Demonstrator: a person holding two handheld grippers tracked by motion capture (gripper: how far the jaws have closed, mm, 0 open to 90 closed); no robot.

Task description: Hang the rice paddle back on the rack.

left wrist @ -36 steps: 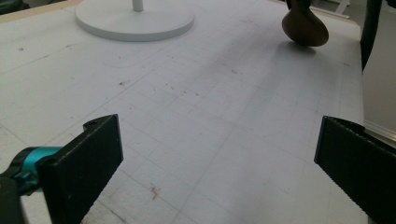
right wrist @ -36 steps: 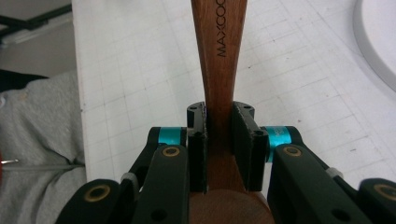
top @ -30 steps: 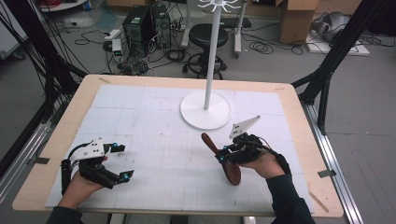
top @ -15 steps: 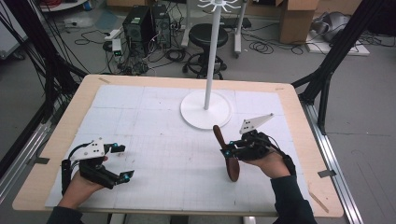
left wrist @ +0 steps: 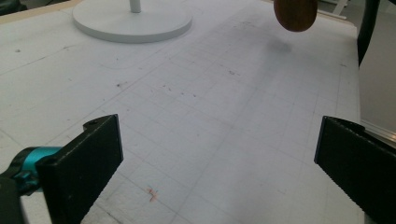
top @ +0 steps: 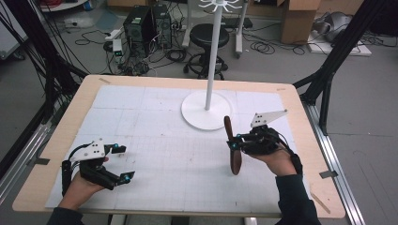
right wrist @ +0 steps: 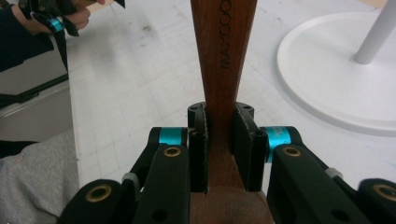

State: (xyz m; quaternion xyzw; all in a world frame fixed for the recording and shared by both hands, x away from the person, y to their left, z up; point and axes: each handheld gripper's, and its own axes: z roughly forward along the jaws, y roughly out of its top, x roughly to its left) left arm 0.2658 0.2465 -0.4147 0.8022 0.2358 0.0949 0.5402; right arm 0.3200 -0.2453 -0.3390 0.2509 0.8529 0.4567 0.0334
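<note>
While the dark brown wooden spoon [top: 232, 147] is clamped at the narrow part of its handle, it is carried clear of the white gridded mat [top: 155, 140] at the centre right of the high view, its rounded end pointing toward the lower edge of the frame. The right gripper [top: 240, 144] has its jaws closed tight on the wood, and in the right gripper view the black pads are seen pressed against both flanks of the spoon's handle [right wrist: 223, 70], a hold that probably keeps the long piece from swinging. Just above it in the high view stands the white round-based stand with a thin pole [top: 206, 110], whose hooked top suggests a place where the spoon is to be hung. The left gripper [top: 121, 163] is held near the lower left of the wooden table [top: 75, 105], its jaws spread wide with nothing between them, apparently kept out of the way as a spare.
</note>
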